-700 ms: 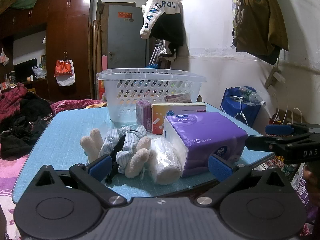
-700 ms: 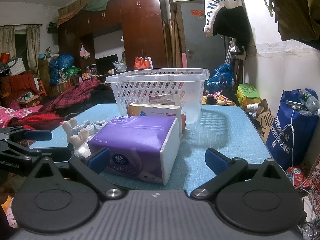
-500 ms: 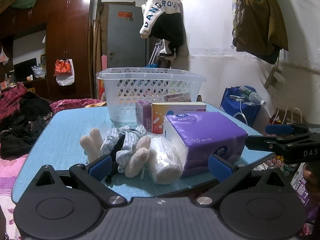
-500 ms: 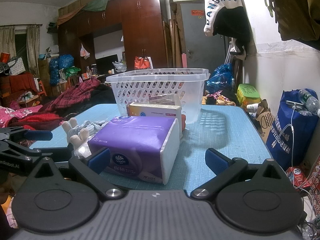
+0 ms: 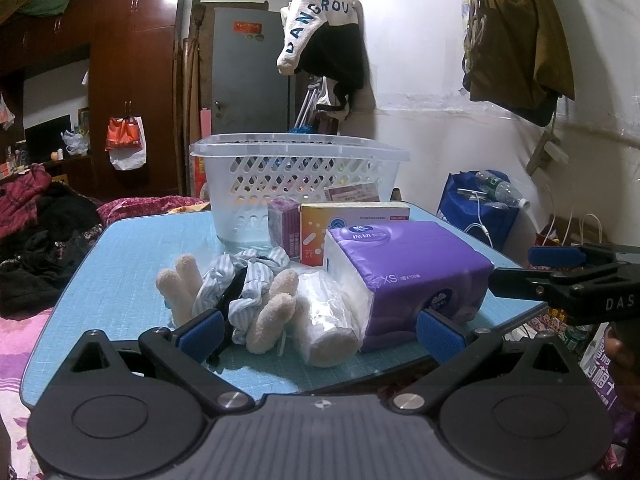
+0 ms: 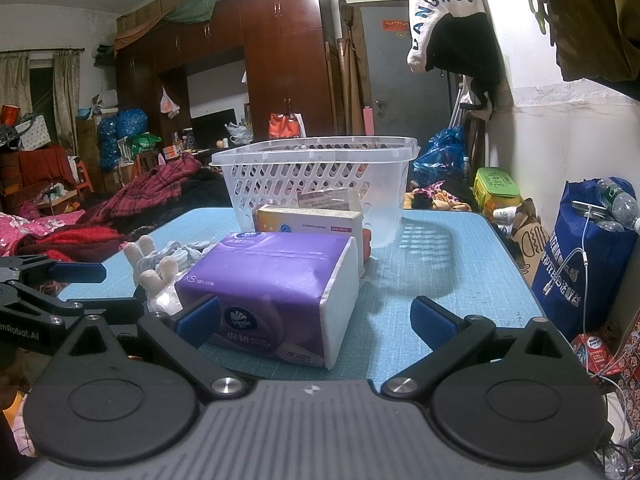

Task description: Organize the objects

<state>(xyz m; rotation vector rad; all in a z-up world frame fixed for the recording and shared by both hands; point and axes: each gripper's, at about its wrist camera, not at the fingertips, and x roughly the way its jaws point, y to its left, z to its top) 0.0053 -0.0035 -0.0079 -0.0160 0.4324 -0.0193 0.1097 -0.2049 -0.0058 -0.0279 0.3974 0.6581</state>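
Tissue pack (image 5: 416,268), the big purple one, lies on the blue counter (image 5: 120,264) just ahead of both my grippers. I look at the pictures from half a second ago and I see nothing moved. Everything sits just where it was.

My left gripper (image 5: 320,330) hangs low at the near edge of the counter with its two blue pads wide apart and nothing between them. Right in front of it lies a soft toy (image 5: 240,292) in striped cloth, with its fuzzy legs sticking up. A clear bag with a white roll (image 5: 328,328) lies just beside the toy, touching the tissue pack on its right.

My right gripper (image 6: 316,320) is also spread wide and holds nothing. The tissue pack is right in front of its left pad, close enough that the pad covers a corner of it. I cannot tell if they touch. To the right of the pack the counter is bare blue mat.

Behind the tissue pack stands an orange and white box (image 5: 352,228), and a small pink box (image 5: 284,226) stands just left of it. Farther back is the white basket (image 5: 300,184) with holes in its sides. Another flat box (image 6: 326,200) leans at the basket, but I cannot tell if it is inside.

Each gripper shows at the edge of the other one's view, as before.
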